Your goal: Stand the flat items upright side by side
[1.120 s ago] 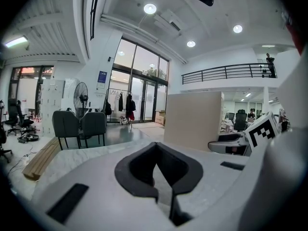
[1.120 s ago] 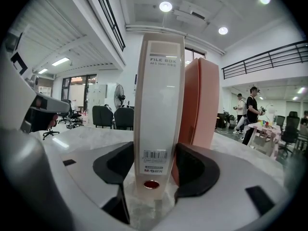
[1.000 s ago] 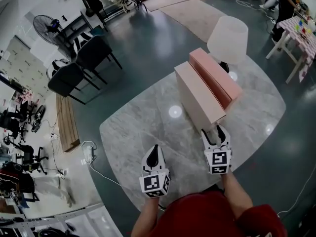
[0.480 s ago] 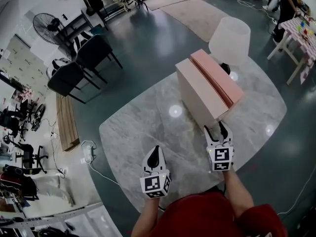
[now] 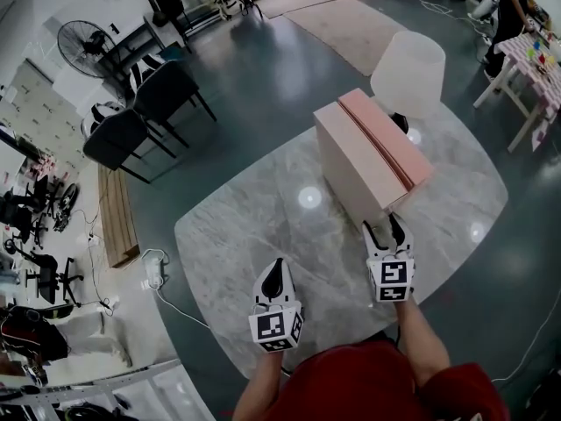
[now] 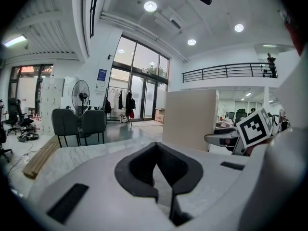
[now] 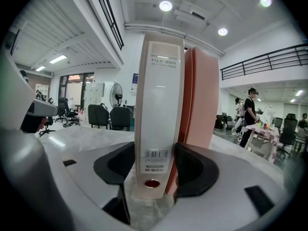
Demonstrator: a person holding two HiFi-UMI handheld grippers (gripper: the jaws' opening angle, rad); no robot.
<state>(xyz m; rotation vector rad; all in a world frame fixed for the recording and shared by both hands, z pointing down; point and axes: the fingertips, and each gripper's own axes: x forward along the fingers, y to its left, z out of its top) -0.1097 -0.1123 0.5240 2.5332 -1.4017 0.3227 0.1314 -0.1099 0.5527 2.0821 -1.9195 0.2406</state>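
Beige file box [image 5: 352,165] and pink file box [image 5: 388,136], both smooth rectangular slabs, stand upright side by side on the veined marble table [image 5: 254,235], where I have the right gripper [image 5: 387,227] clamped on the beige one's narrow labelled spine and the left gripper [image 5: 274,269] closed, empty.

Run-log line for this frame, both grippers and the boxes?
right gripper: shut on beige file box, upright | left gripper: shut, empty | pink file box: upright beside it | marble table
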